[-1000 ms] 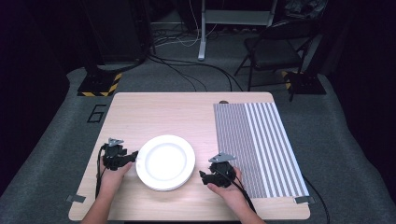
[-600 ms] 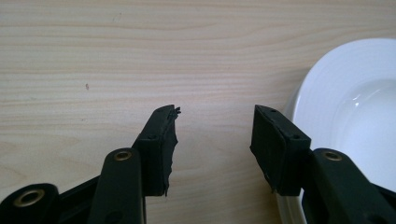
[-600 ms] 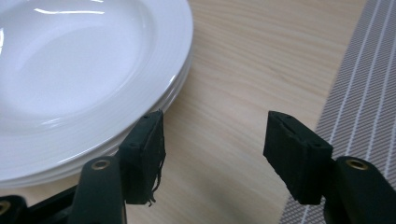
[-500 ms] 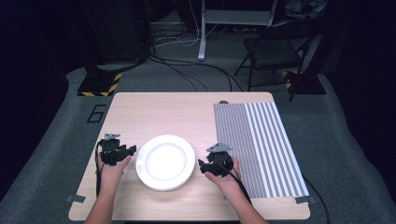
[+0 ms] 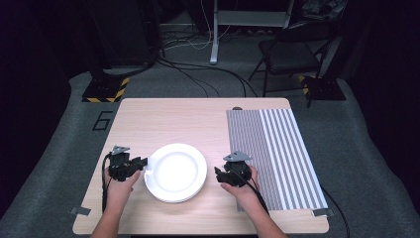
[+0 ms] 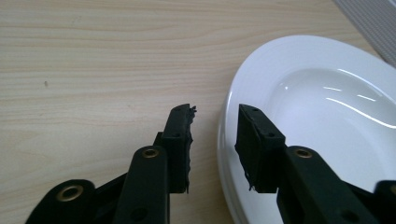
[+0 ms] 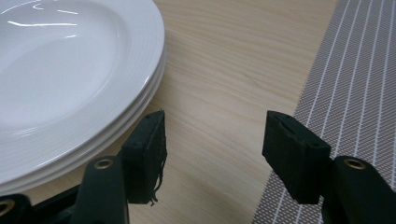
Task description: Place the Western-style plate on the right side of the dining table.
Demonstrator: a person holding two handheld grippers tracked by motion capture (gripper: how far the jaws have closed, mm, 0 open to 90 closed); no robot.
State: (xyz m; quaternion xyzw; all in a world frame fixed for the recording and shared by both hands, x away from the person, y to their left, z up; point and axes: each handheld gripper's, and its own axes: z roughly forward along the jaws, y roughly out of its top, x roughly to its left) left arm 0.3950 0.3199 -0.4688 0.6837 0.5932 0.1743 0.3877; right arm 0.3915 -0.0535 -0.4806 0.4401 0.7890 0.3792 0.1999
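Observation:
A stack of white plates [image 5: 176, 172] lies on the wooden table [image 5: 188, 119] near its front edge. My left gripper [image 5: 142, 162] is at the stack's left rim and open. In the left gripper view the top plate [image 6: 327, 107] has its rim between the two spread jaws of that gripper [image 6: 215, 119]. My right gripper [image 5: 218, 172] is just right of the stack, open, with bare wood between its jaws. The right gripper view shows three stacked rims of the plates [image 7: 60, 60] beside the left jaw of that gripper [image 7: 215, 126].
A grey striped placemat [image 5: 277, 148] covers the table's right side, and its edge [image 7: 359, 93] runs under my right gripper's right jaw. Beyond the table, cables, a chair [image 5: 292, 54] and stands are on the dark floor.
My right gripper has moved a little farther from the table's front edge, beside the plates. The left gripper has hardly shifted. The plates have not moved.

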